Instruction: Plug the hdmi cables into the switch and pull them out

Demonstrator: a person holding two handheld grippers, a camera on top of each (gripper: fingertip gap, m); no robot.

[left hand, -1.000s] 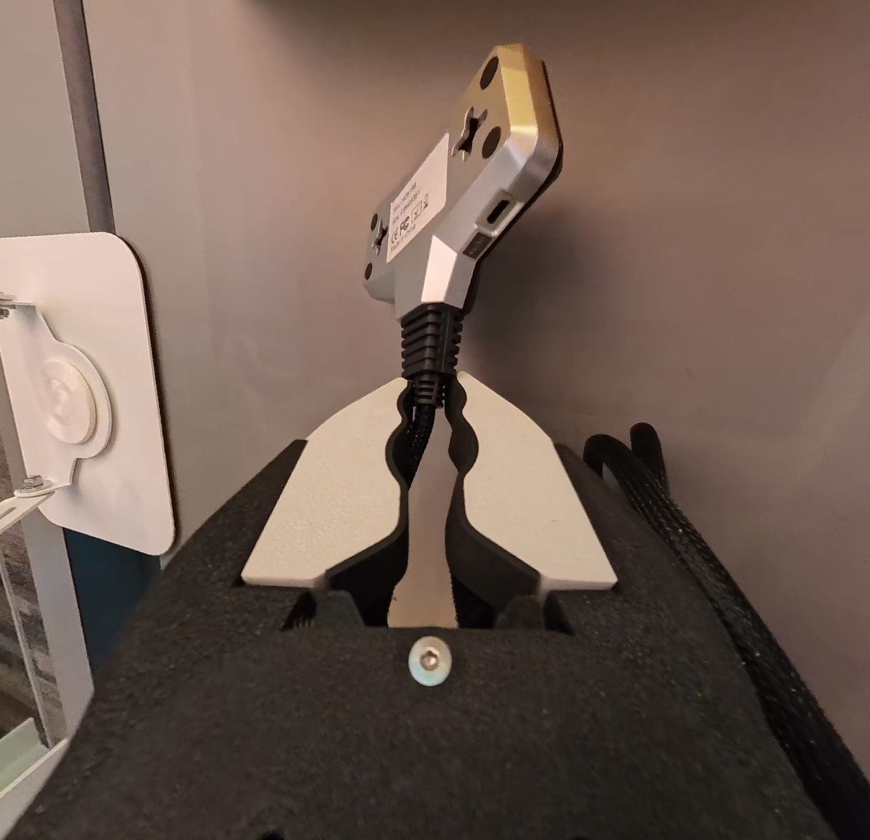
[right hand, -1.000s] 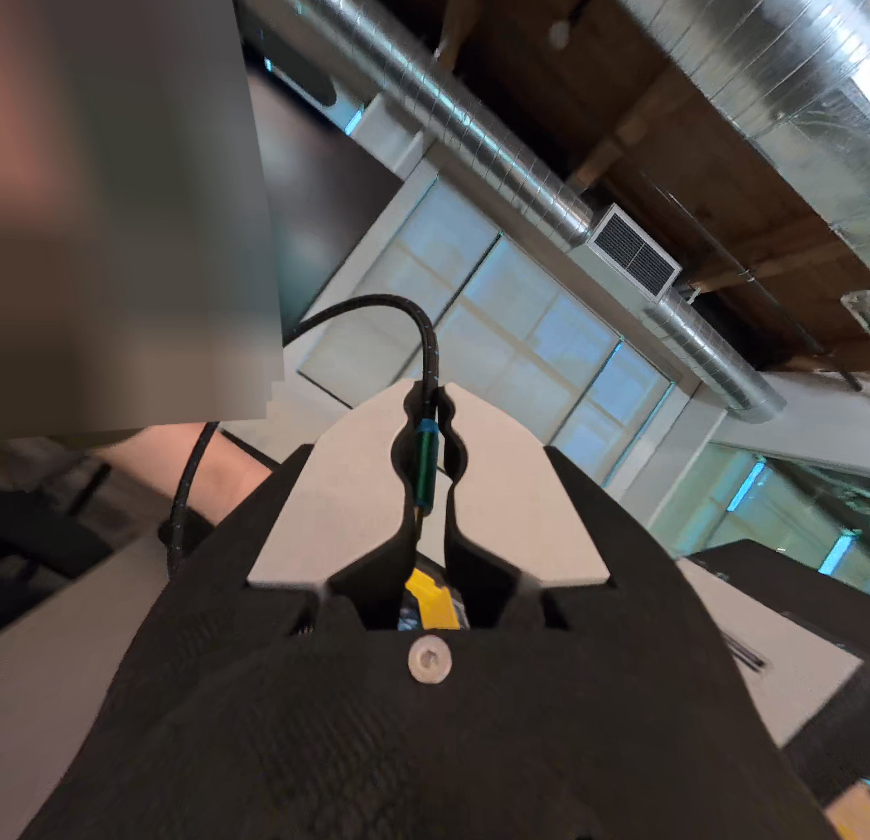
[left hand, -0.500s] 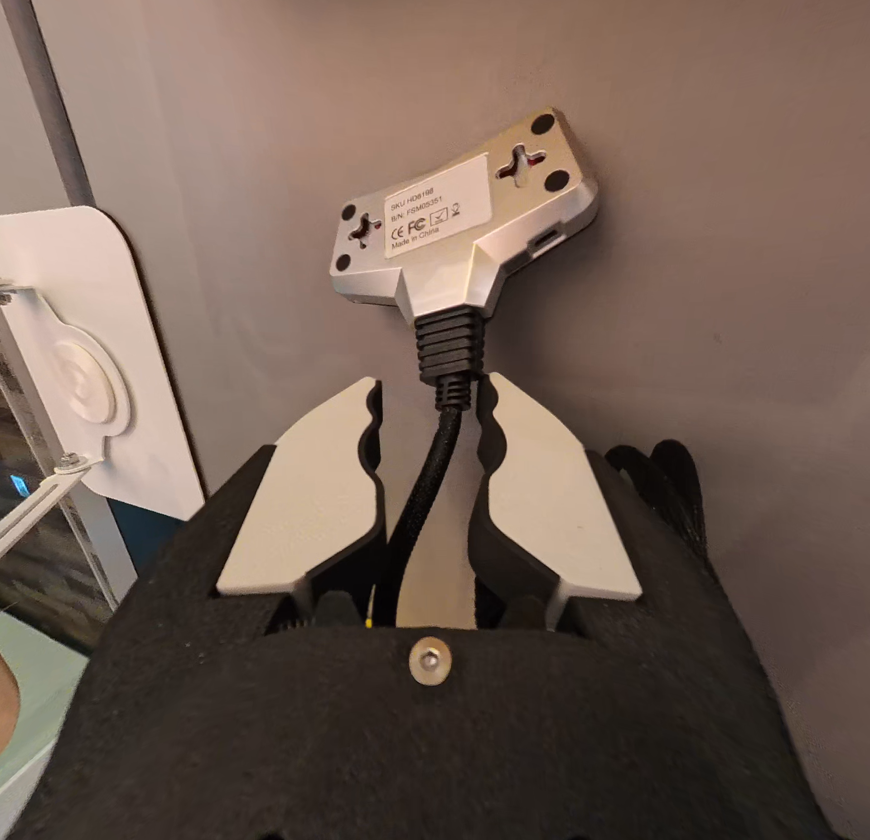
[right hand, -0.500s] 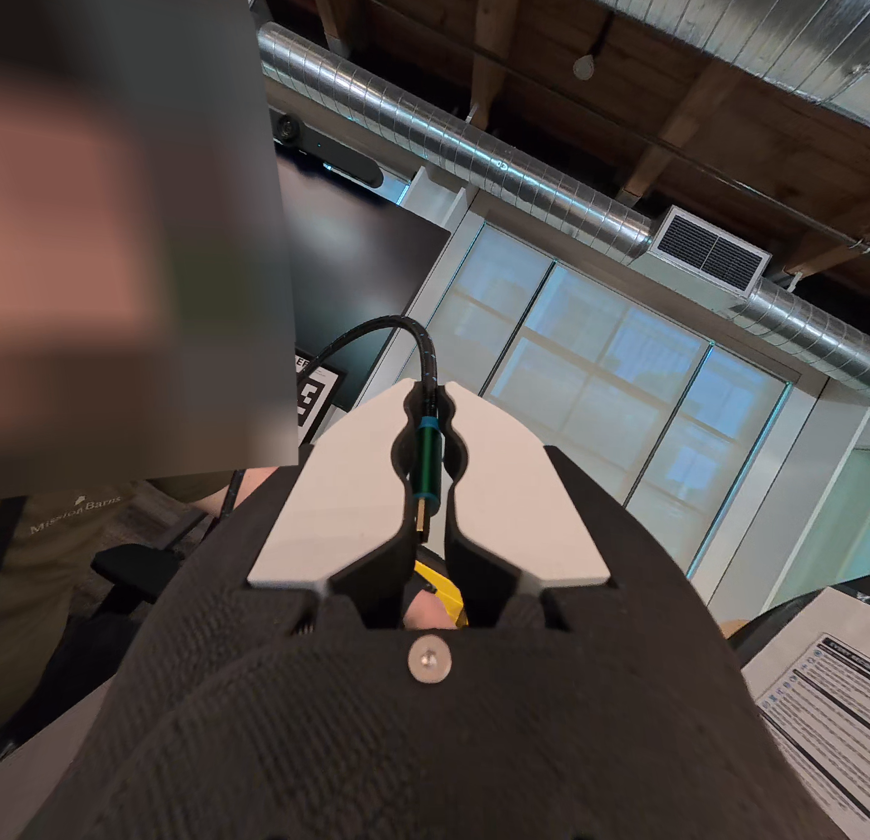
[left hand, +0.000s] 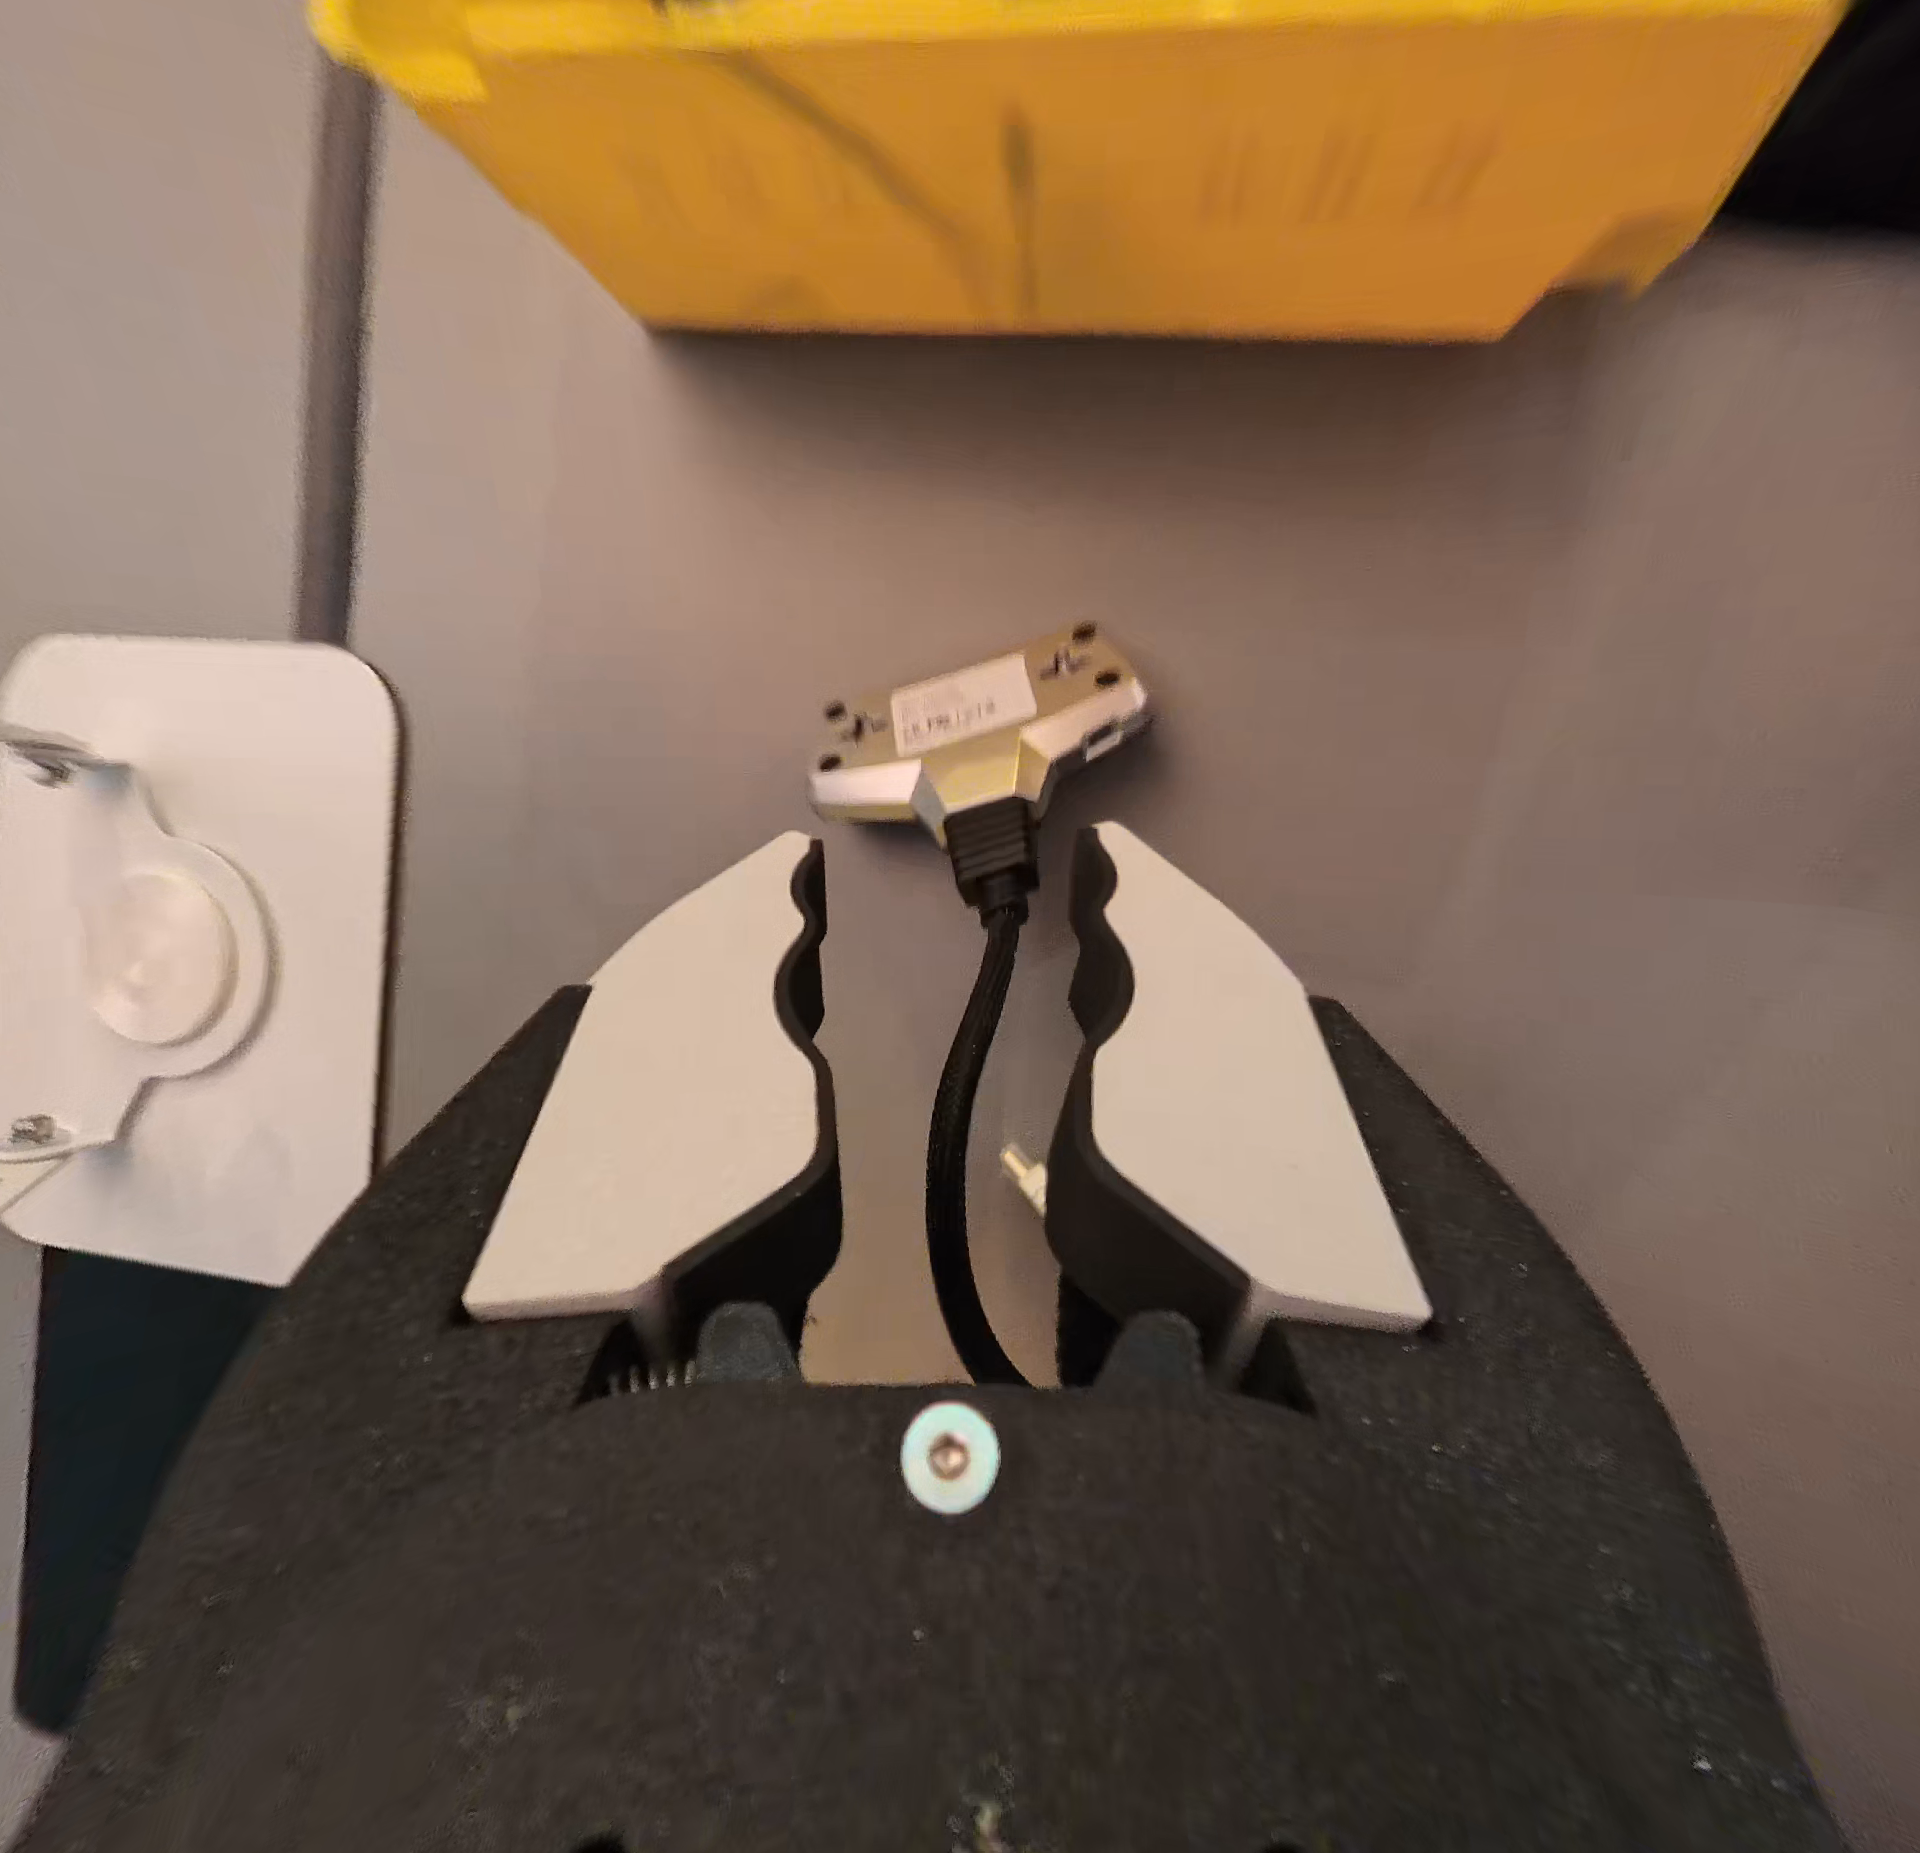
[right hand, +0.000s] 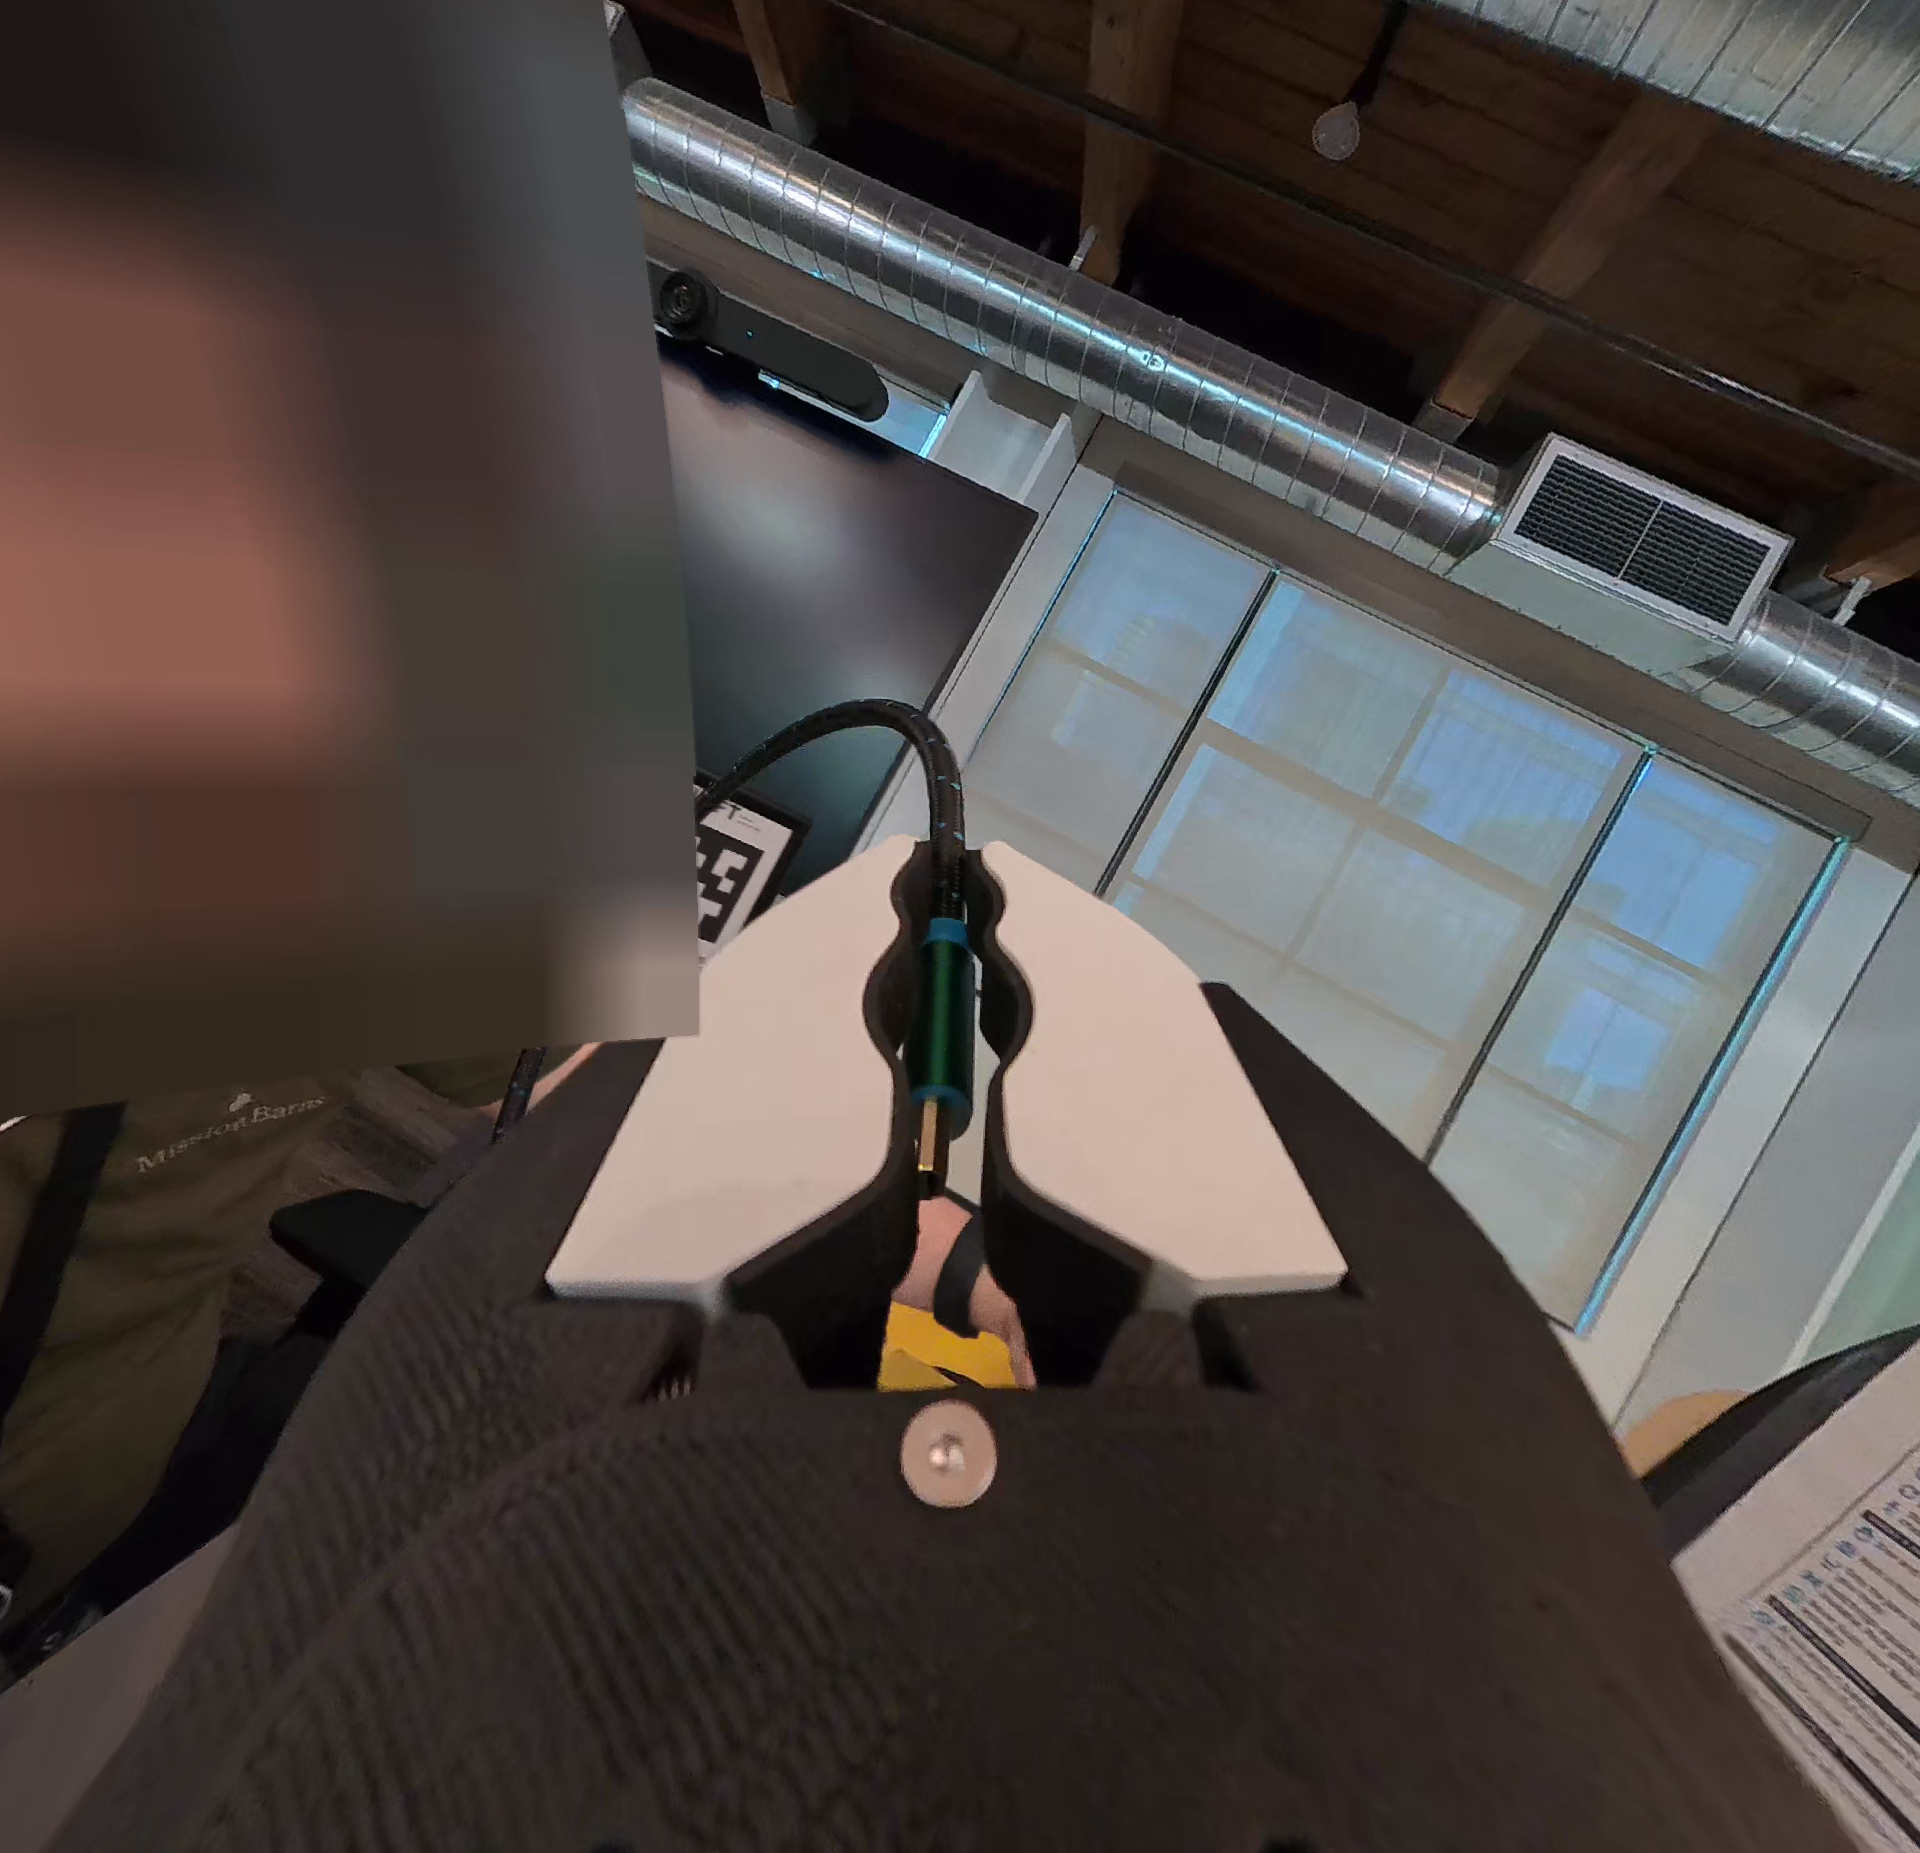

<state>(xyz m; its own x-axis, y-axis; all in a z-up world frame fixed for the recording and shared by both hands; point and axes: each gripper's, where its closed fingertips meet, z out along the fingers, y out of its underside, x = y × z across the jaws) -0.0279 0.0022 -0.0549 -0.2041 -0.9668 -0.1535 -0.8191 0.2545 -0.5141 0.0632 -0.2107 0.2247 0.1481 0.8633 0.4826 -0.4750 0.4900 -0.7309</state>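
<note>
Silver switch (left hand: 977,728) lies label side up on a grey tabletop (left hand: 1455,764), its black braided lead (left hand: 966,1055) running back between the spread fingers (left hand: 675,1076) of the left gripper (left hand: 945,847), which grips nothing; neither finger touches the lead. At far left in the left wrist view, a white plate with a round clear fitting (left hand: 177,951) sits at the tabletop's edge. Beyond the switch, along the top of that view, stands a yellow bin (left hand: 1039,141), blurred, with dark cable ends showing over its rim. A small metal plug tip (left hand: 1023,1175) shows just inside the left gripper's right-hand finger. In the right wrist view, the right gripper (right hand: 940,853) points up toward the ceiling, its fingers (right hand: 769,1076) closed narrowly on a green-barrelled hdmi cable plug (right hand: 940,1014) with blue rings at both ends, the gold connector tip pointing back toward the camera. The cable's black braided cord (right hand: 831,723) arcs out past the fingertips and curves down to the left. To the left a dark wall screen (right hand: 810,598) hangs beneath a camera bar; across the middle runs a silver air duct (right hand: 1039,338) under wooden beams, with a white vent (right hand: 1642,530) and frosted windows (right hand: 1403,868) to the right. A printed sheet (right hand: 1829,1658) lies at the lower right corner.
</note>
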